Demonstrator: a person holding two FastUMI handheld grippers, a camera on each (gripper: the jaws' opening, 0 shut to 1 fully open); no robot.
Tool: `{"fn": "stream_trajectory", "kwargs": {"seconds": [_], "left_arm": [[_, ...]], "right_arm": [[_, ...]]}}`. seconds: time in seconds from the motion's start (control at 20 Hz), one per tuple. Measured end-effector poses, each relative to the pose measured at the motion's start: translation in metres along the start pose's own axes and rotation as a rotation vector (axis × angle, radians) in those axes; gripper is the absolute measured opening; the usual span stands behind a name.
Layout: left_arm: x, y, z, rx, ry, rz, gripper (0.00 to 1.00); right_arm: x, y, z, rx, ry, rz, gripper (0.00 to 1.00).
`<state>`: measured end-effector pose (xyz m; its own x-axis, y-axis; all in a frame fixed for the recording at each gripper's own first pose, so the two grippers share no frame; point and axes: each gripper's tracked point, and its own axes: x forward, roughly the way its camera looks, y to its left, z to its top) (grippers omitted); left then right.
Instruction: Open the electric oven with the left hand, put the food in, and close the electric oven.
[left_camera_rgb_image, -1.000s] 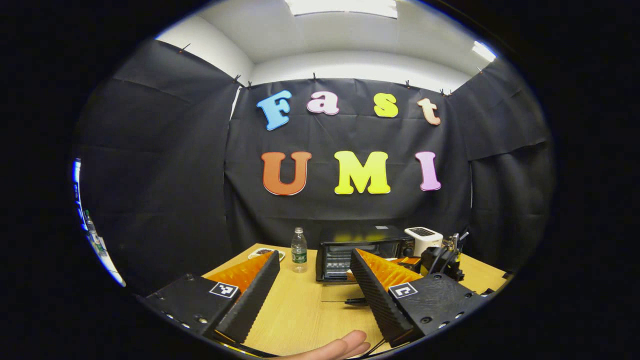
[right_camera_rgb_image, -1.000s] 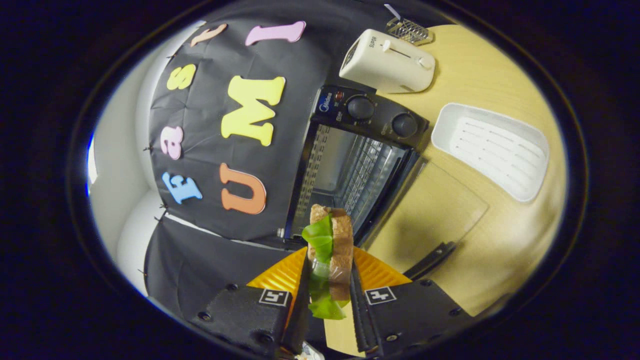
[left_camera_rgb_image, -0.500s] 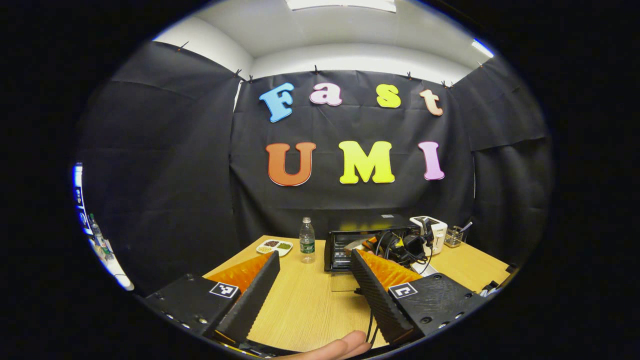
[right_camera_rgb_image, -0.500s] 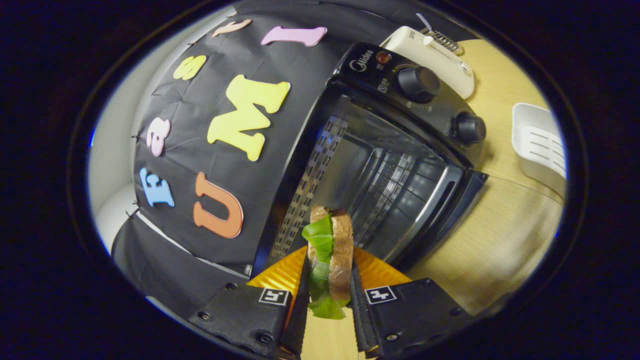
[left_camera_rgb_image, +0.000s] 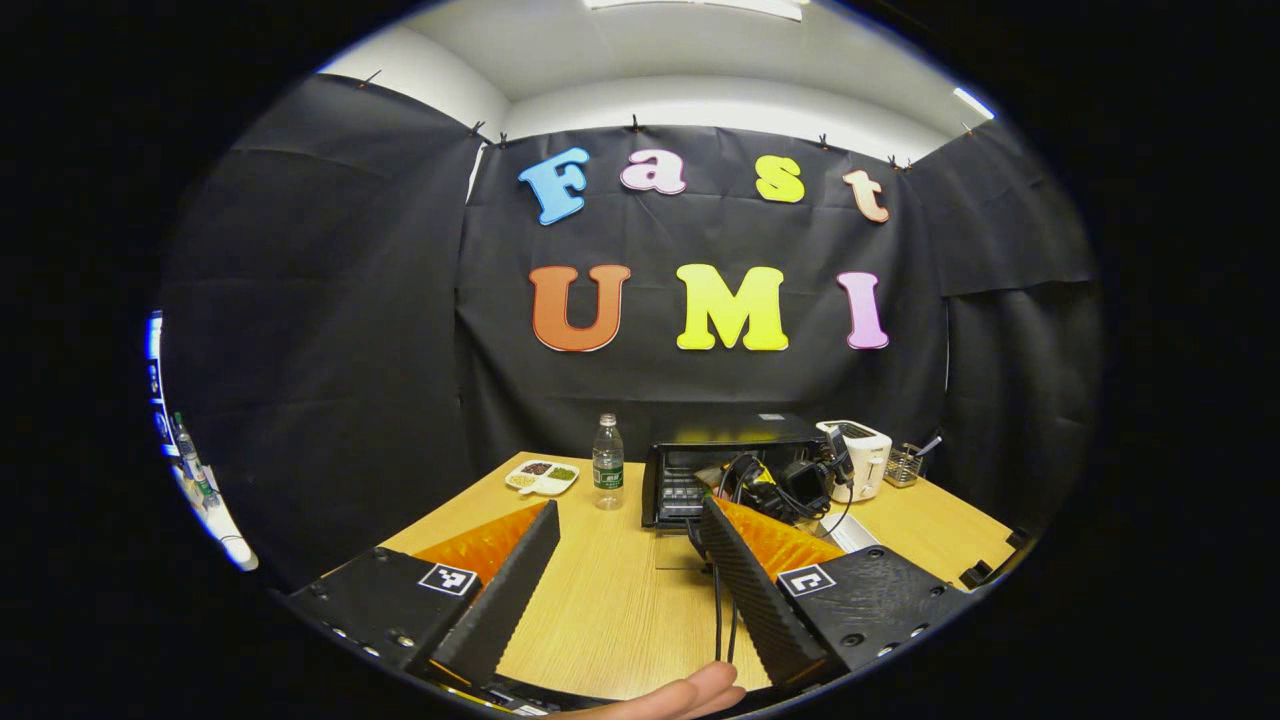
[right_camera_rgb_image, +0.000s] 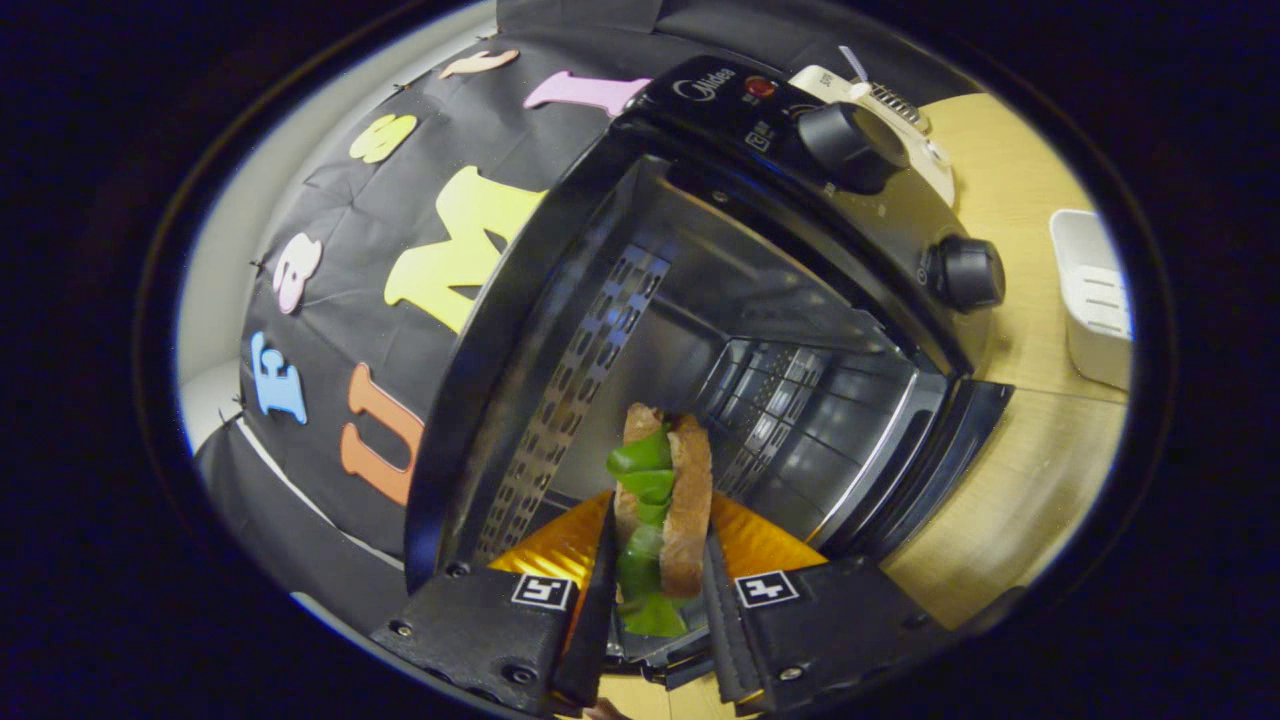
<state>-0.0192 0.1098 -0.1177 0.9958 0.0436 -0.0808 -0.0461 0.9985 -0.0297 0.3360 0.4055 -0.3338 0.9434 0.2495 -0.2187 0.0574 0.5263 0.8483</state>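
Note:
The black electric oven (right_camera_rgb_image: 700, 300) stands with its door down and its dark cavity and wire rack showing. My right gripper (right_camera_rgb_image: 655, 560) is shut on a sandwich (right_camera_rgb_image: 665, 500) of brown bread and green lettuce, held on edge at the oven's mouth. In the left gripper view the oven (left_camera_rgb_image: 700, 470) sits far back on the wooden table (left_camera_rgb_image: 610, 610), and the right gripper with its cables (left_camera_rgb_image: 770, 490) is in front of its opening. My left gripper (left_camera_rgb_image: 630, 560) hangs open above the table's near part, with nothing between its fingers.
A white toaster (left_camera_rgb_image: 860, 455) and a wire utensil holder (left_camera_rgb_image: 905, 465) stand right of the oven. A water bottle (left_camera_rgb_image: 606, 465) and a divided dish (left_camera_rgb_image: 542, 476) lie to its left. A white tray (right_camera_rgb_image: 1095, 305) sits on the table beside the oven. A fingertip (left_camera_rgb_image: 690, 692) shows below.
My right gripper has carried the sandwich forward from in front of the oven to its mouth. My left gripper has drawn back and up, so the oven looks smaller and farther.

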Motion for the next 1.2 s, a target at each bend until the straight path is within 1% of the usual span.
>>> {"fn": "stream_trajectory", "kwargs": {"seconds": [0.05,0.1,0.15,0.2,0.25,0.3,0.35,0.4,0.45,0.5,0.65,0.7,0.75,0.8,0.85,0.9,0.95,1.0,1.1,1.2], "left_arm": [[0.0,0.001,-0.001,0.002,-0.001,0.002,0.93],[0.0,0.001,-0.001,-0.001,-0.003,0.004,0.94],[0.0,0.001,-0.002,-0.009,-0.001,0.0,0.94],[-0.001,0.0,-0.004,-0.015,0.004,-0.004,0.93],[0.0,0.001,-0.006,-0.021,0.012,-0.006,0.93],[0.001,0.004,-0.008,-0.029,0.02,0.004,0.93],[0.001,0.008,-0.008,-0.041,0.022,0.015,0.94],[0.002,0.008,-0.008,-0.051,0.021,0.014,0.93],[0.001,0.007,-0.008,-0.061,0.021,0.014,0.93],[0.002,0.009,-0.009,-0.07,0.023,0.017,0.93],[0.005,0.011,-0.013,-0.087,0.031,0.019,0.93],[0.005,0.01,-0.016,-0.09,0.041,0.016,0.93],[0.006,0.01,-0.018,-0.092,0.05,0.016,0.93],[0.008,0.012,-0.02,-0.091,0.055,0.019,0.94],[0.009,0.012,-0.02,-0.089,0.056,0.021,0.94],[0.009,0.013,-0.021,-0.087,0.057,0.024,0.93],[0.011,0.015,-0.023,-0.087,0.06,0.028,0.94],[0.009,0.016,-0.025,-0.087,0.064,0.029,0.94],[0.007,0.018,-0.025,-0.086,0.066,0.034,0.94],[0.007,0.021,-0.026,-0.082,0.066,0.039,0.94]], "right_arm": [[0.0,-0.002,0.001,0.011,-0.006,-0.009,0.38],[0.0,-0.004,0.003,0.021,-0.011,-0.009,0.47],[0.0,-0.004,0.002,0.02,-0.005,-0.011,0.47],[0.0,-0.003,0.0,0.008,-0.004,-0.011,0.38],[0.0,-0.002,0.001,-0.003,-0.003,-0.014,0.37],[-0.001,-0.002,0.001,-0.014,0.004,-0.02,0.5],[-0.001,-0.001,-0.001,-0.027,0.009,-0.022,0.38],[-0.001,-0.002,-0.002,-0.047,0.02,-0.028,0.54],[-0.001,-0.002,-0.006,-0.081,0.032,-0.033,0.41],[-0.002,-0.001,-0.008,-0.133,0.042,-0.033,0.58],[0.0,0.0,-0.012,-0.326,0.074,-0.05,0.64],[-0.001,0.0,-0.015,-0.389,0.087,-0.054,0.54],[-0.001,0.003,-0.017,-0.445,0.1,-0.046,0.56],[0.0,0.005,-0.018,-0.492,0.109,-0.035,0.68],[-0.003,0.01,-0.022,-0.535,0.136,-0.016,0.69],[-0.004,0.011,-0.03,-0.582,0.18,-0.016,0.66],[-0.005,0.005,-0.037,-0.645,0.238,-0.041,0.99],[-0.003,-0.001,-0.041,-0.693,0.267,-0.062,0.92],[-0.003,-0.006,-0.046,-0.774,0.315,-0.086,0.93],[-0.006,-0.011,-0.047,-0.818,0.356,-0.106,0.95]]}}
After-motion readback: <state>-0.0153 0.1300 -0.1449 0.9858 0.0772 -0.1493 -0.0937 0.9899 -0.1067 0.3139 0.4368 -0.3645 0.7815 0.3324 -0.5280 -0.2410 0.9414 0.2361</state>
